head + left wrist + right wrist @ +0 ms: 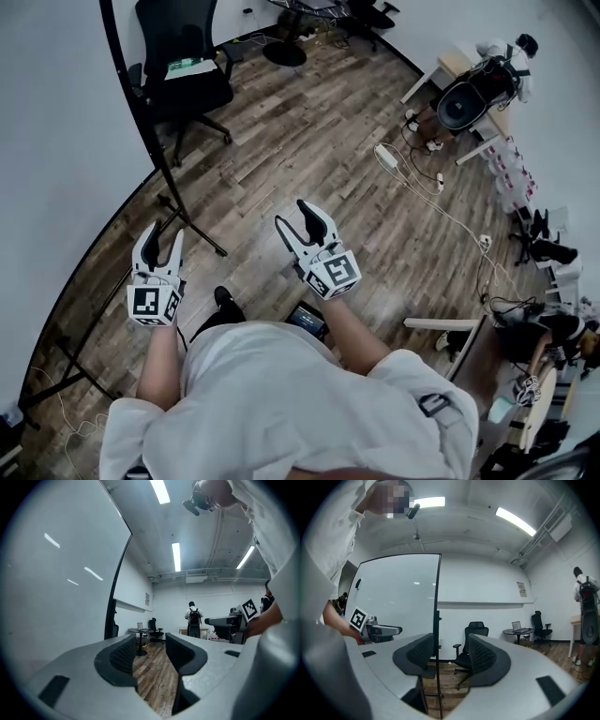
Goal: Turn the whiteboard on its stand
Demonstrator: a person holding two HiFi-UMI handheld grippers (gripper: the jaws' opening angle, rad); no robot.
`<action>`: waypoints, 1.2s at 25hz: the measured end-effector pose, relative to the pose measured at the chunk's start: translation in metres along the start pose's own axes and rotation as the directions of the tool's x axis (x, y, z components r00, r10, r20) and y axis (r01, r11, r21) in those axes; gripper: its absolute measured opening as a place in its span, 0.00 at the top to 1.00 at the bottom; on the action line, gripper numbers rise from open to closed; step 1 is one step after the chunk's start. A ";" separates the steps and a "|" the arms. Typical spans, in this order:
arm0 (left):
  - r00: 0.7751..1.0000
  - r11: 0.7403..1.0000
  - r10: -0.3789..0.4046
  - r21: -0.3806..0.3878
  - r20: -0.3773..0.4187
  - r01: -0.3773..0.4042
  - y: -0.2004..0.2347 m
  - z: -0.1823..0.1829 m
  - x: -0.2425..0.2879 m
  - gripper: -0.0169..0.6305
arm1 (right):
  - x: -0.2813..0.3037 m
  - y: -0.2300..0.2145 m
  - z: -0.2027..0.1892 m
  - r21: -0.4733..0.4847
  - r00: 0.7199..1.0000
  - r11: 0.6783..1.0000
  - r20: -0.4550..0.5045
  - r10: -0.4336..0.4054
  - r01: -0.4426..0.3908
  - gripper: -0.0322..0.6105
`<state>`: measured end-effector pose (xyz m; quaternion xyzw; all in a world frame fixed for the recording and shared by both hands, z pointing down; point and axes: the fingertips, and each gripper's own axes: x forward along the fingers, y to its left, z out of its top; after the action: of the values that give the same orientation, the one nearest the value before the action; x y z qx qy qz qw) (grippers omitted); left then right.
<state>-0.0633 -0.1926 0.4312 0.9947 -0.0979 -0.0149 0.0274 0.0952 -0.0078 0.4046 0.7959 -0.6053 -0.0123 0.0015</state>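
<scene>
Standing far left: large white whiteboard [66,141] in a thin black frame, upright on a black legged metal stand [192,228].
Board axis: long side runs away from the person along their left. The flat face is turned toward both tools.
Left gripper [163,242]: grey two-jaw tool, jaws apart, only wood floor showing between them. It is close beside the board face, which fills the left of its own view [61,573]. No contact.
Right gripper [298,223]: same type, jaws spread, holding nothing. It is further right, well clear of the board. In its own view the black frame edge [439,620] lines up in the jaw gap but is still ahead and untouched.
Key relation: board lies left of both tools, and the left one is nearer.
Judgement: turn not started. It probably needs a hold on that frame edge first.
</scene>
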 end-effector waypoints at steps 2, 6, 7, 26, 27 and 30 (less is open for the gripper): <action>1.000 1.000 0.004 -0.002 0.006 -0.004 0.019 0.003 0.022 0.68 | 0.035 -0.013 0.004 -0.013 1.000 1.000 0.010 0.018 -0.018 0.59; 1.000 1.000 0.024 -0.001 0.011 -0.024 0.048 0.008 0.047 0.68 | 0.089 -0.028 0.012 -0.015 0.998 0.998 0.022 0.066 -0.065 0.59; 0.999 0.999 0.036 -0.001 0.012 -0.036 0.055 0.008 0.049 0.68 | 0.100 -0.030 0.013 -0.013 0.996 0.997 0.025 0.081 -0.080 0.58; 0.867 0.867 0.498 0.032 0.002 -0.498 0.124 0.013 0.032 0.68 | 0.302 0.002 0.022 0.019 0.770 0.773 0.115 0.628 -0.634 0.57; 0.854 0.854 0.519 0.034 0.001 -0.519 0.124 0.013 0.031 0.68 | 0.310 0.005 0.022 0.019 0.748 0.752 0.116 0.653 -0.659 0.57; 0.819 0.818 0.573 0.052 -0.007 -0.572 0.123 0.015 0.025 0.68 | 0.334 0.017 0.017 0.031 0.686 0.688 0.116 0.718 -0.725 0.56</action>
<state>-0.0630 -0.3187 0.4226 0.9198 -0.3922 0.0076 0.0079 0.1676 -0.3343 0.3821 0.4915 -0.8689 -0.0258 -0.0522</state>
